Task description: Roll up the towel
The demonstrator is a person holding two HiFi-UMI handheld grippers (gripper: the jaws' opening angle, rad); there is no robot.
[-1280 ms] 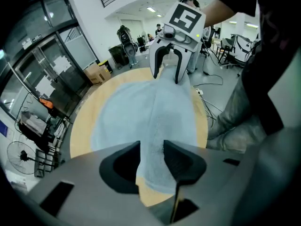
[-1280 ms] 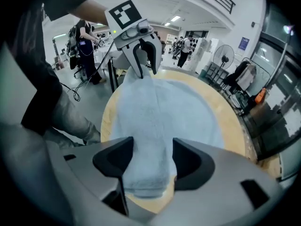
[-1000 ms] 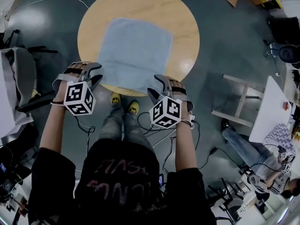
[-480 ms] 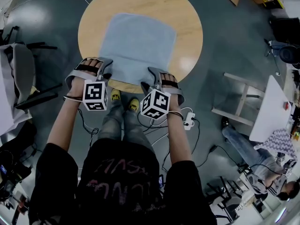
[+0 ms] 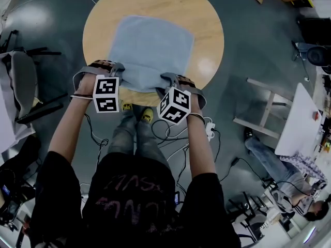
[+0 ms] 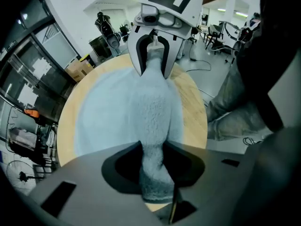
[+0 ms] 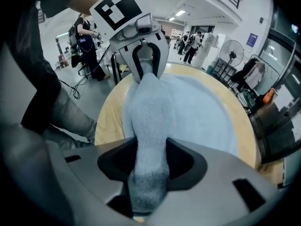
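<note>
A light blue towel lies spread on the round wooden table. Its near edge is bunched into a raised fold between the two grippers. My left gripper is at the near left corner, and its jaws have just been closing with the towel between them. My left gripper now pinches that fold. My right gripper is at the near right corner, its jaws also just closing. My right gripper is shut on the same fold of towel. Each gripper view shows the other gripper gripping the fold's far end.
The person's yellow shoes and cables are on the floor under the table's near edge. A chair stands at the left. On the right are a wooden stool and a white table, with a seated person beside them.
Both grippers moved up the picture and down onto the table's near edge, and came closer together. They have closed on the towel's near edge, which is now gathered into a ridge.
</note>
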